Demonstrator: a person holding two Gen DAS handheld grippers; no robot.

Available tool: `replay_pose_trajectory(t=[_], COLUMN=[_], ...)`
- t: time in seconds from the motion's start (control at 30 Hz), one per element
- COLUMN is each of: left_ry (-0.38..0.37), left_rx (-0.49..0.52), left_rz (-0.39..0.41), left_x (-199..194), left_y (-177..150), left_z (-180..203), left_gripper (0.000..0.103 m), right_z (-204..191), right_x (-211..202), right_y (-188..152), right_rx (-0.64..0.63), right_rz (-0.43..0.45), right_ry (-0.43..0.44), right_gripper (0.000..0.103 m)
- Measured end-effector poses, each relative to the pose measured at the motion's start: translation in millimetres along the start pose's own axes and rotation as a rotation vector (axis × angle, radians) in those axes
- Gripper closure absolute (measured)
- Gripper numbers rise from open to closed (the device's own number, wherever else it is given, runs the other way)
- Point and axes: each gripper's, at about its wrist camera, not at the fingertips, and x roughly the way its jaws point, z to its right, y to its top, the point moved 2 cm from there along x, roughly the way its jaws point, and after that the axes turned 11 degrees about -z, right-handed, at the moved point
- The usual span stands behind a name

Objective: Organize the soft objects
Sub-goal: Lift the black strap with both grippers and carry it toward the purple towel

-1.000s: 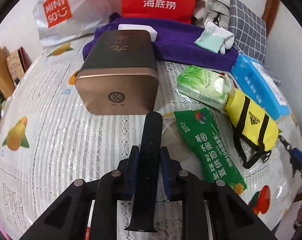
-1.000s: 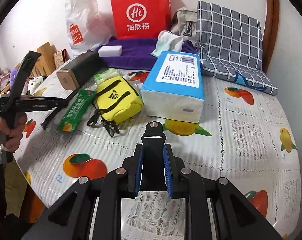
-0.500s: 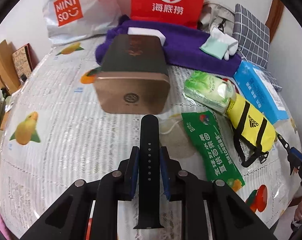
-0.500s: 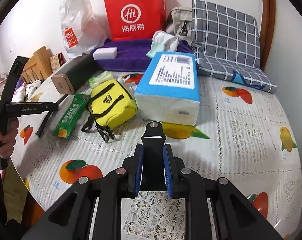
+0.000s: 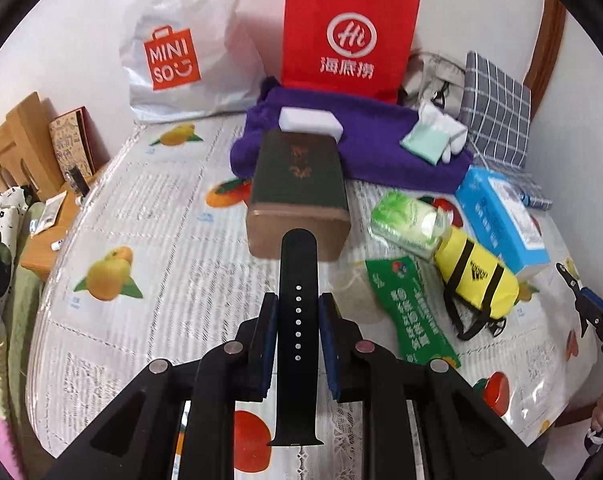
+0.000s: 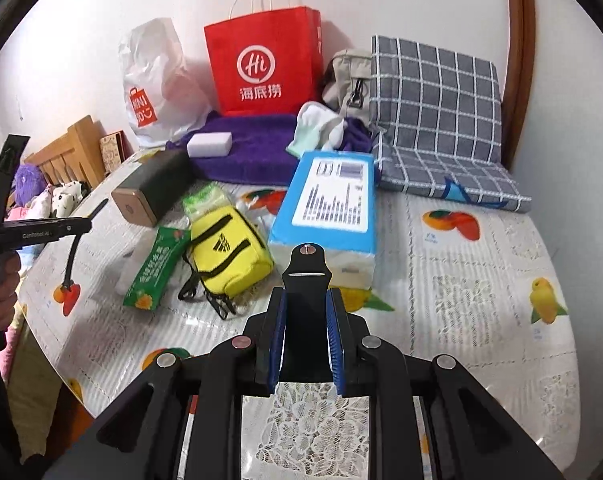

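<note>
My left claw (image 5: 297,316) is clenched on the long black strap (image 5: 297,304) with the punched holes, held above the desk (image 5: 173,240) just in front of the tin box (image 5: 297,196). My right claw (image 6: 306,316) grips the short strap (image 6: 307,280), the one with the pin at its tip, near the blue tissue pack (image 6: 329,204). In the right wrist view the long strap hangs down from the left claw, well off to the box's left.

Right of the box lie a green wipes packet (image 5: 409,220), a green sachet (image 5: 413,312) and a yellow pouch (image 5: 477,280), the pouch touching the wipes. Behind the box is a purple towel (image 5: 377,152) carrying a white sponge (image 5: 311,120) and pale gloves (image 5: 433,140). A red bag (image 5: 347,36) and a white bag (image 5: 185,44) stand at the wall beyond it. A checked cushion (image 6: 437,120) sits right of the towel.
</note>
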Motion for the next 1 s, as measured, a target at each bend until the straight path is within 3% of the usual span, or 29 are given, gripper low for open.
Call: replay_pose_trajectory(t=[0.5,1.0], left_ry=[-0.009,-0.027], left_rx=[-0.024,-0.02], left_rz=[0.065,0.084], left_x=[-28,-28], left_y=[40,93], left_z=[-5,0], left_gripper=[0.084,0.084], right_z=[1,-10], right_x=[-21,-4], right_y=[51,120], right_rx=[0.008,-0.009], right_rz=[0.072,0.103], right_ry=[-0.01,0.035], right_gripper=[0.083,0.083])
